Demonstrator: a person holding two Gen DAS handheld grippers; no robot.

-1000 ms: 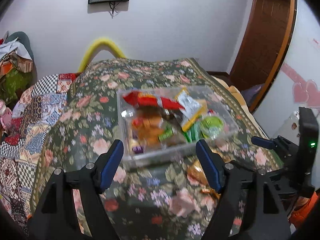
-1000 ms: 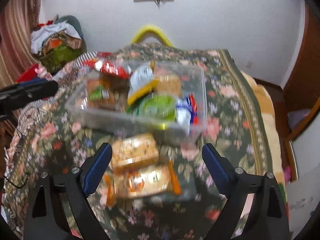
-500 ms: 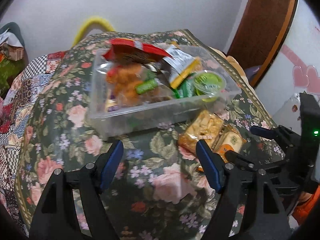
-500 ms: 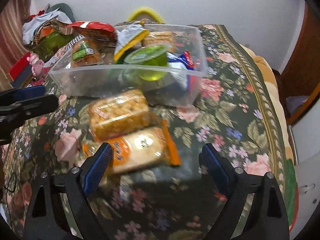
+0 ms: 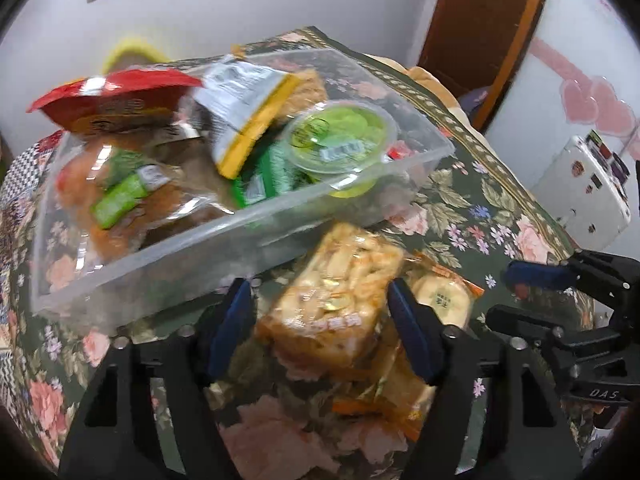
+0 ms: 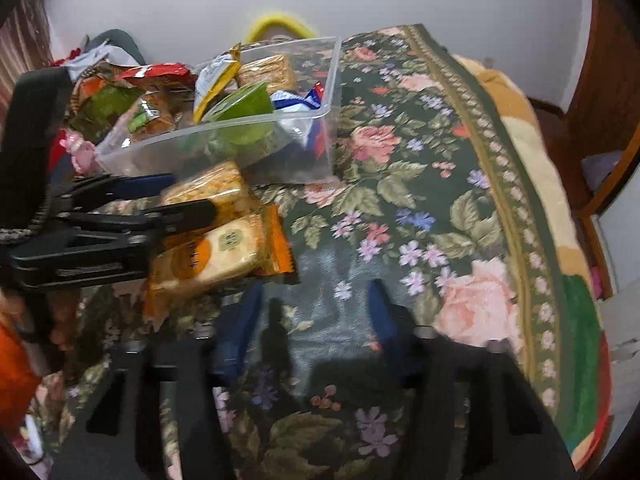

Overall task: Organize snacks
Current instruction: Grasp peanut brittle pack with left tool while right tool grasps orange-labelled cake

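Now the wide-open left gripper (image 5: 320, 316) should straddle the clear-wrapped golden rice-cracker bar (image 5: 340, 300) squarely beside the clear plastic box (image 5: 240, 220); the right gripper (image 6: 316, 316) hangs open.

The left hand-held gripper (image 5: 322, 322) points forward and down, its blue-padded fingers (image 5: 230, 326) spread wide apart, nothing clamped between them. The right hand-held gripper (image 6: 314, 316) sits just to its right, low and level, fingers (image 6: 382, 314) likewise parted and holding nothing.
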